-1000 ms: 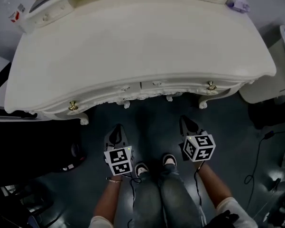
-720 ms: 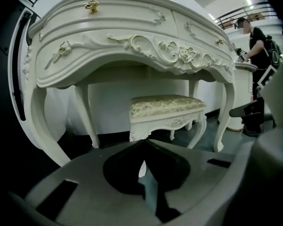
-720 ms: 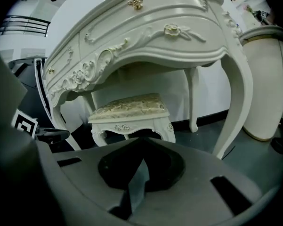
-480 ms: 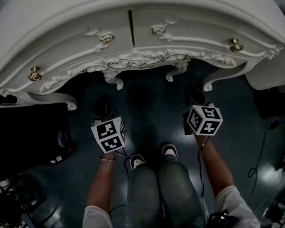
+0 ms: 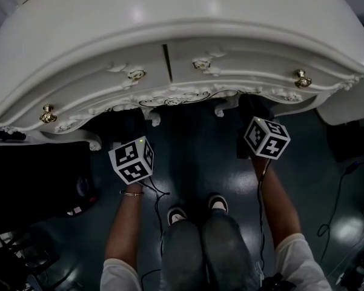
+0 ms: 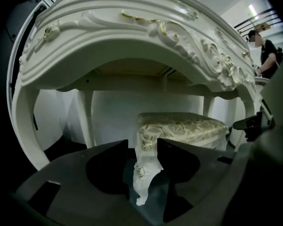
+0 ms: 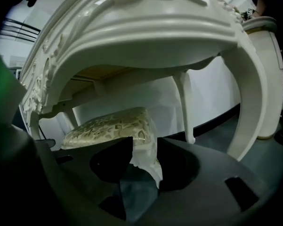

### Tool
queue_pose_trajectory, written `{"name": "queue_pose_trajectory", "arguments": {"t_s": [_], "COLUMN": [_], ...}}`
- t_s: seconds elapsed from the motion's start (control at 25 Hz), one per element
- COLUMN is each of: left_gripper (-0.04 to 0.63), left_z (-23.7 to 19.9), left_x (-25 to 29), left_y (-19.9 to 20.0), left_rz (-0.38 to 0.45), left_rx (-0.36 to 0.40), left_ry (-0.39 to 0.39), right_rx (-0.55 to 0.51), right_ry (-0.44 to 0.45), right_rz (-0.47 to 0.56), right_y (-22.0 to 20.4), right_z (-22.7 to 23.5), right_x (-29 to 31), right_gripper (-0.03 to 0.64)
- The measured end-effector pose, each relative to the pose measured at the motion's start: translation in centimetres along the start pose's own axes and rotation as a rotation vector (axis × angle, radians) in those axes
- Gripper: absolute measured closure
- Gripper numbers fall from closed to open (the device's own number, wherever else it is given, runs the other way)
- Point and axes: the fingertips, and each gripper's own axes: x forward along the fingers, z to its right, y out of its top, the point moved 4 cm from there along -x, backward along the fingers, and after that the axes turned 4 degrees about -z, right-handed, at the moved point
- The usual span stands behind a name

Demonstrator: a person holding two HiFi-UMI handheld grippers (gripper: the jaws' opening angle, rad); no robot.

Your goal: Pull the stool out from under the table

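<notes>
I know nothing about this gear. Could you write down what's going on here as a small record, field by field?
Table: white carved dressing table with gold knobs, drawers shut
Stool: white stool with gold-patterned cushion, standing under the table
Left gripper: jaws opening, near-left stool leg between them
Right gripper: jaws opening, near-right stool leg between them
Floor: dark glossy floor
Task stage: stool not yet pulled out
</notes>
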Motion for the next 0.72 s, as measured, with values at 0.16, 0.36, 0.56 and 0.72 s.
{"name": "queue_pose_trajectory", "arguments": {"t_s": [0.16,0.36,0.56,0.72], "left_gripper": [0.382,0.371,0.371,0.371], "left_z": [-0.3,-0.7,-1.5,-1.4], "left_x": [2.0,2.8,2.8,4.4], "left_y": [0.0,-0.2,0.3,0.6], "left_rz": [0.021,0.052,0.107,0.065], "left_rx": [-0.073,-0.177,-0.311,-0.439], "left_ry": [-0.004,-0.026,-0.091,-0.148], "right_rx": [0.099,0.278,0.348,0.402], "right_ry": [-0.007,0.07,0.124,0.134], "right_rz": [0.024,0.059,0.096,0.078], "right_y": [-0.1,-0.4,1.4,1.4], "right_z": [0.5,1.0,1.1,0.9], "right_x": [2.1,2.5,2.8,4.3], "right_gripper": [0.457,0.448,0.419,0.405]}}
